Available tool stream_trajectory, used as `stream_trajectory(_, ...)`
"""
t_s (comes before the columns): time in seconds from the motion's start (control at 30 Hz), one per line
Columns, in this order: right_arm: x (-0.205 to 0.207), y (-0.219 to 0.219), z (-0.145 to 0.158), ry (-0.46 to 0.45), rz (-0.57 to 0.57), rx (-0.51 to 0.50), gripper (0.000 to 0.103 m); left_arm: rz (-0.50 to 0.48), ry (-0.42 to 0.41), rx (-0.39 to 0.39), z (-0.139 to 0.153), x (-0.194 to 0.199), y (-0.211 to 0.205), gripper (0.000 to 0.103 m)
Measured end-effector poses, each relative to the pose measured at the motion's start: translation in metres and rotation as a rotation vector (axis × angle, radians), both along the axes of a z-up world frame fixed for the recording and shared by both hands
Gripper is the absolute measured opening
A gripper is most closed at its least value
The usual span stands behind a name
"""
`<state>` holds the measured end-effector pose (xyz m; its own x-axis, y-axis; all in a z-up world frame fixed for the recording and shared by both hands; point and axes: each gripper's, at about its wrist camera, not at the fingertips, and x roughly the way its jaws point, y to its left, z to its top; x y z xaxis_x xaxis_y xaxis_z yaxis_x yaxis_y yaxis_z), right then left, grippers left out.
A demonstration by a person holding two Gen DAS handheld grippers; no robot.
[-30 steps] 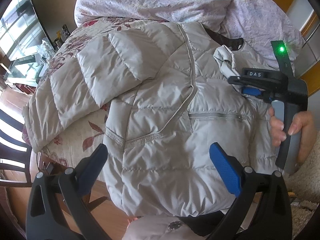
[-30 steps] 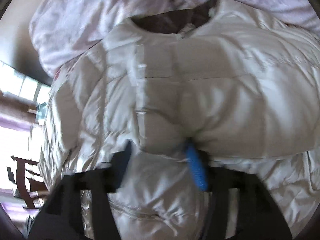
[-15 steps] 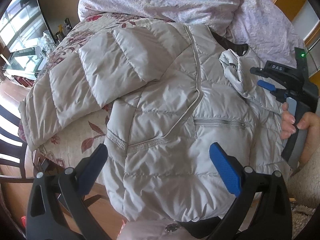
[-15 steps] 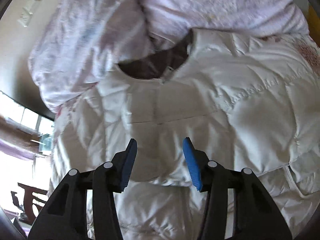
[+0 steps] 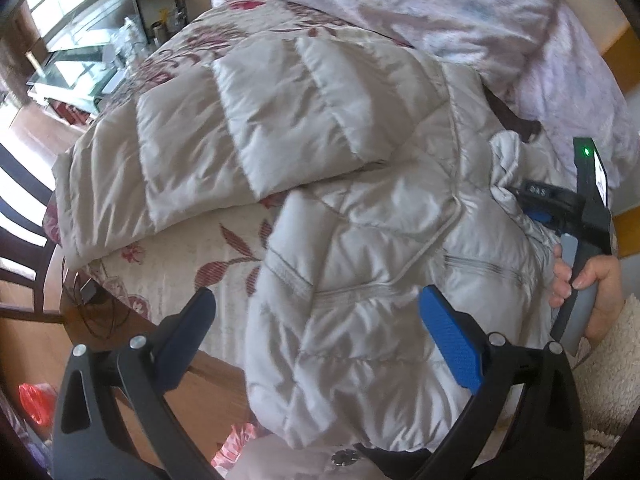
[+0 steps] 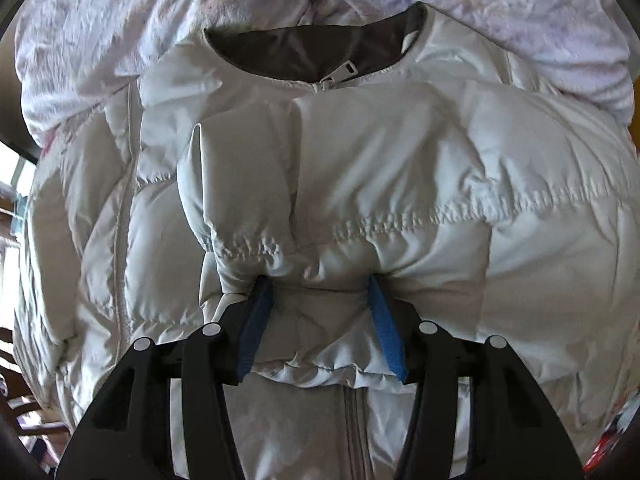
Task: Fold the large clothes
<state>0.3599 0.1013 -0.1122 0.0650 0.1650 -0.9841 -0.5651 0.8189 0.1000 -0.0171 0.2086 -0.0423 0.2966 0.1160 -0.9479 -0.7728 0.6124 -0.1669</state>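
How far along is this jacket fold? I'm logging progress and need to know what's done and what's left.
Early stage. Done: the pale grey quilted puffer jacket lies zipped on the floral bedspread. In hand: the right tool has one sleeve across the chest, padding between its pads. Left: the other sleeve is spread out sideways, the left tool is open and holds nothing, and the body is unfolded.

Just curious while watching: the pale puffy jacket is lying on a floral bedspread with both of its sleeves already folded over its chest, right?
Not quite: only one sleeve lies across the jacket chest. The other sleeve is spread out over the floral bedspread, as the left wrist view shows.
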Motion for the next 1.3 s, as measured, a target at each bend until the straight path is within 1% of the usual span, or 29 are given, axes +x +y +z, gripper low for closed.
stream_trajectory(0.07,0.001,0.003,-0.001,-0.004,0.017,-0.005,0.053,0.024,-0.004,-0.017,-0.003,-0.004,0.007,0.101)
stream_trajectory(0.17,0.002,0.005,-0.001,0.002,0.029,0.004,0.054,0.09,-0.03,-0.071,-0.009,-0.013,0.022,0.101)
stream_trajectory(0.23,0.005,0.004,0.0,0.005,0.034,0.012,0.054,0.162,-0.064,-0.115,-0.014,-0.023,0.036,0.101)
stream_trajectory(0.33,0.005,0.007,0.0,0.006,0.037,0.021,0.054,0.311,-0.117,-0.192,-0.025,-0.047,0.061,0.101)
stream_trajectory(0.37,0.005,0.005,0.0,0.007,0.035,0.023,0.054,0.344,-0.126,-0.204,-0.027,-0.051,0.066,0.101)
stream_trajectory(0.4,0.005,0.006,-0.001,0.008,0.034,0.024,0.054,0.411,-0.141,-0.223,-0.031,-0.063,0.075,0.101)
stream_trajectory(0.43,0.005,0.006,-0.001,0.009,0.032,0.026,0.054,0.454,-0.15,-0.238,-0.035,-0.07,0.082,0.101)
stream_trajectory(0.57,0.004,0.001,0.001,0.008,0.027,0.025,0.054,0.573,-0.166,-0.265,-0.048,-0.092,0.104,0.101)
stream_trajectory(0.63,0.004,0.001,0.002,0.008,0.026,0.024,0.054,0.631,-0.18,-0.292,-0.056,-0.102,0.112,0.1)
stream_trajectory(0.73,0.005,0.0,0.002,0.008,0.029,0.026,0.054,0.718,-0.242,-0.351,-0.066,-0.117,0.123,0.094)
stream_trajectory(0.9,0.004,0.0,0.002,0.005,0.027,0.029,0.054,0.79,-0.281,-0.384,-0.075,-0.128,0.133,0.083)
stream_trajectory(1.0,0.003,0.0,0.002,0.002,0.024,0.033,0.054,0.835,-0.309,-0.4,-0.081,-0.133,0.139,0.071)
stream_trajectory(1.03,0.003,0.0,0.002,0.001,0.023,0.034,0.054,0.849,-0.324,-0.407,-0.083,-0.135,0.14,0.065)
stream_trajectory(1.1,0.004,0.0,0.002,-0.001,0.023,0.037,0.054,0.877,-0.351,-0.415,-0.086,-0.138,0.144,0.06)
stream_trajectory(1.13,0.004,0.0,0.002,-0.002,0.023,0.039,0.054,0.892,-0.366,-0.415,-0.088,-0.14,0.145,0.056)
stream_trajectory(1.17,0.003,-0.001,0.002,-0.003,0.021,0.04,0.054,0.915,-0.393,-0.416,-0.09,-0.144,0.145,0.051)
stream_trajectory(1.2,0.003,-0.001,0.002,-0.003,0.021,0.042,0.054,0.933,-0.413,-0.419,-0.092,-0.148,0.143,0.05)
stream_trajectory(1.23,0.003,-0.001,0.001,-0.004,0.02,0.043,0.054,0.961,-0.451,-0.42,-0.094,-0.153,0.141,0.047)
stream_trajectory(1.27,0.002,-0.001,0.001,-0.005,0.02,0.046,0.054,0.984,-0.48,-0.425,-0.097,-0.157,0.14,0.041)
stream_trajectory(1.3,0.002,-0.001,0.002,-0.007,0.02,0.048,0.054,1.001,-0.501,-0.429,-0.099,-0.163,0.138,0.039)
